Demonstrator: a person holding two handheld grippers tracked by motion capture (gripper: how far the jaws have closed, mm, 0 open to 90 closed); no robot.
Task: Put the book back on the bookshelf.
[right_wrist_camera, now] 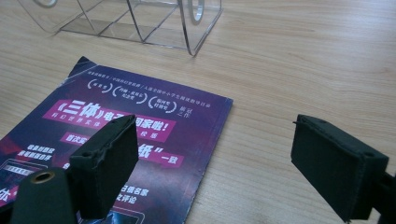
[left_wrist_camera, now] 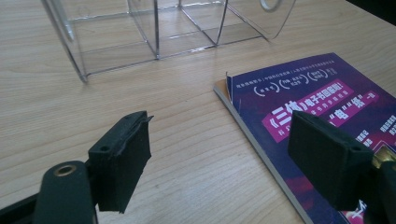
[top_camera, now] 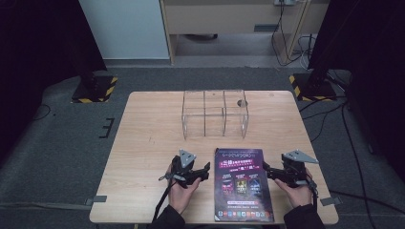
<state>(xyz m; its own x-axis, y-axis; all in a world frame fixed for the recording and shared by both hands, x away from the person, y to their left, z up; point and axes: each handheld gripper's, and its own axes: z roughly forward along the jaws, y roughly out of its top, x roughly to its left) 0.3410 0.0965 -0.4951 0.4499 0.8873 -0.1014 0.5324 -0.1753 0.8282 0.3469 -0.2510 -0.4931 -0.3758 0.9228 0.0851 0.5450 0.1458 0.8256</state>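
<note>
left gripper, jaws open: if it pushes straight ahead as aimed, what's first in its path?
Probably the far left corner of the purple book, just right of the left gripper's midline, or bare table; beyond, the clear acrylic organizer. Depth is hard to judge.

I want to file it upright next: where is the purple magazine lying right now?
In the high view the purple magazine lies flat at the table's near edge, between the left gripper and right gripper, just before the clear divided box.

Left hand-held gripper (top_camera: 206, 170): held low in the left hand (top_camera: 183, 191), jaws apart, nothing between them. Right hand-held gripper (top_camera: 265, 170): in the right hand (top_camera: 299, 190), jaws likewise apart, empty.
</note>
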